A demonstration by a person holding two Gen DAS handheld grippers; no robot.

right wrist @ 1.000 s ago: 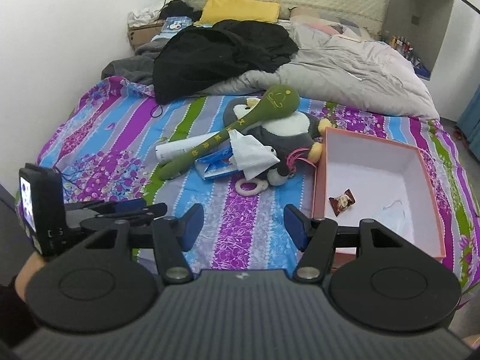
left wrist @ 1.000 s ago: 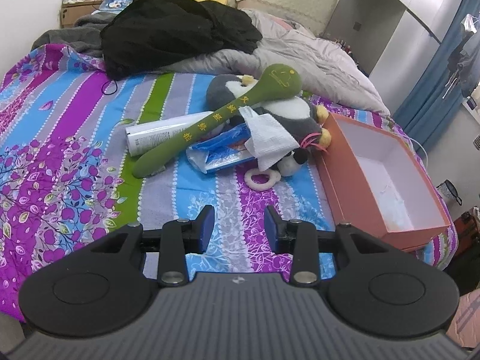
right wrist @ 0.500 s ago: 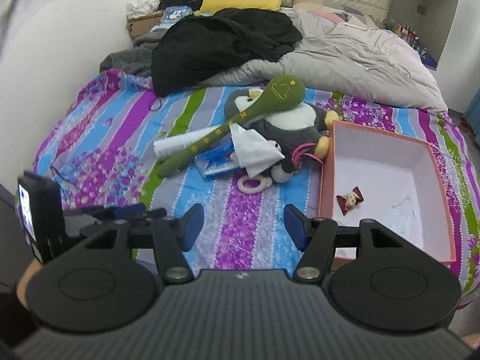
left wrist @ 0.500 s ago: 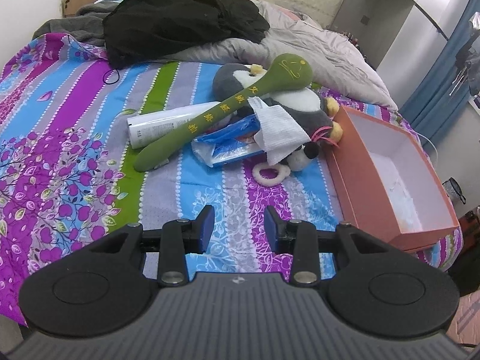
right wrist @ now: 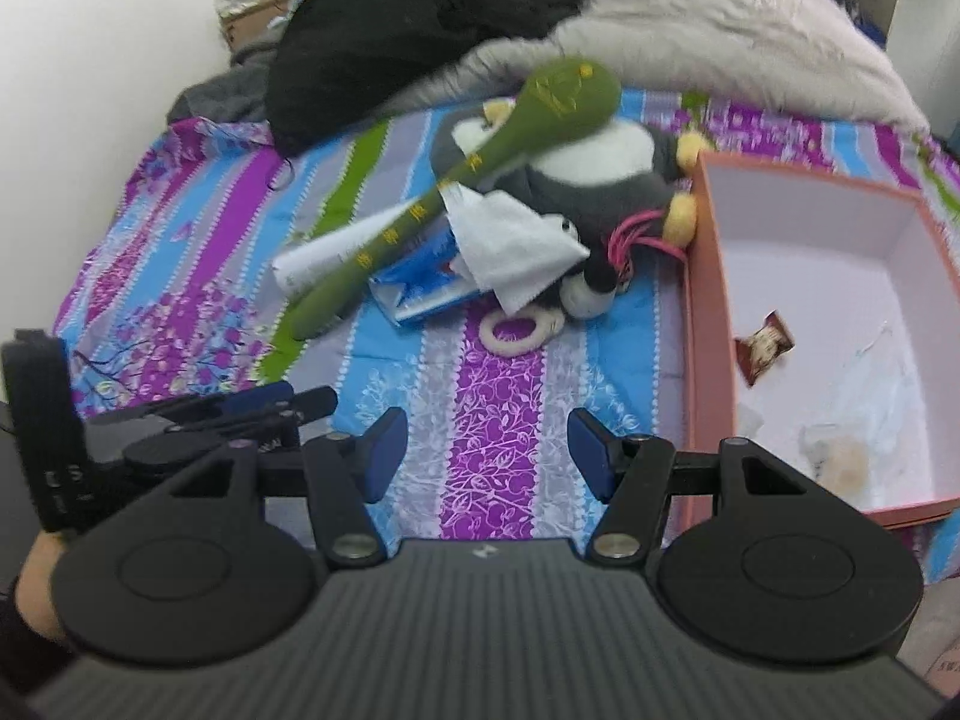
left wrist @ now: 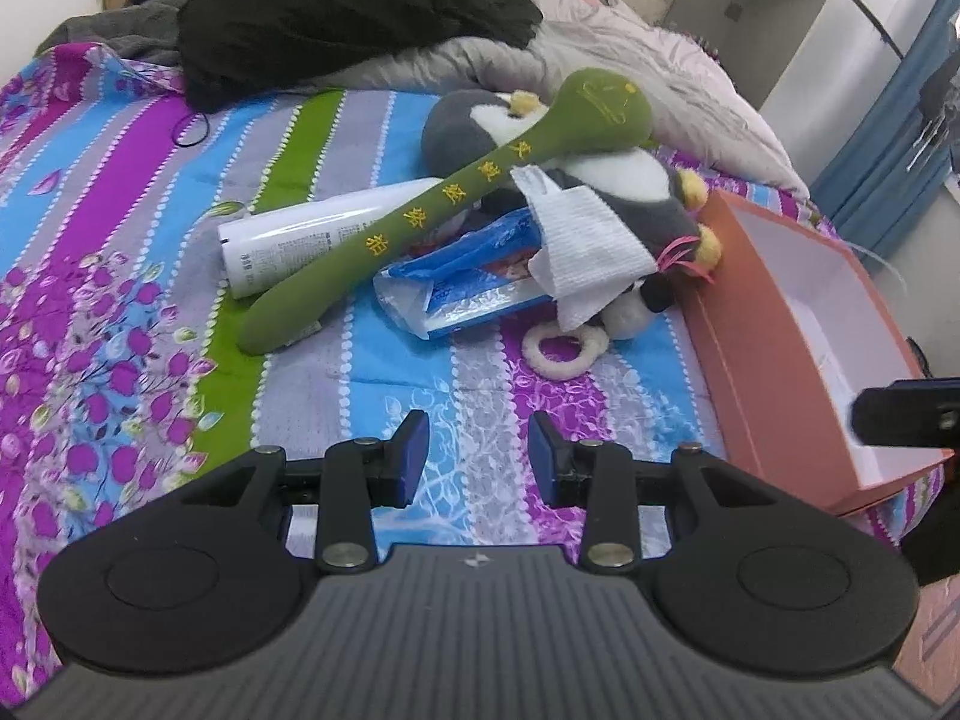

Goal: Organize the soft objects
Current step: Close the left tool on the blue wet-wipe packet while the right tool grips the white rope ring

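- Two grippers are hovering above the striped bedspread [left wrist: 150, 192], on the near side of the plush penguin [left wrist: 624, 180] — neither is touching anything.
- Left gripper [left wrist: 474, 456]: its blue-padded fingers are standing narrowly apart, with nothing between them.
- Right gripper [right wrist: 486, 450]: its fingers are standing moderately wide, likewise empty; only bedspread is showing in the gap.
- Green plush mallet [left wrist: 432, 210] is lying slantwise across the penguin, its round head resting on the penguin's far side and its handle running down to the left.
- White tube [left wrist: 312, 240] is lying under the mallet's handle, left of the penguin.
- Blue plastic packet [left wrist: 456, 288] is lying just left of the penguin, partly beneath the white cloth [left wrist: 588, 246] that is draping over the penguin's near side.
- Cream ring [left wrist: 561, 351] is lying on the bedspread just in front of the penguin.
- Orange box [right wrist: 699, 312] is sitting open immediately right of the penguin — a small wrapped sweet [right wrist: 768, 345] and some crumpled clear wrapping are lying inside.
- Black garment [left wrist: 348, 6] and grey quilt [right wrist: 720, 42] are lying heaped behind the penguin.
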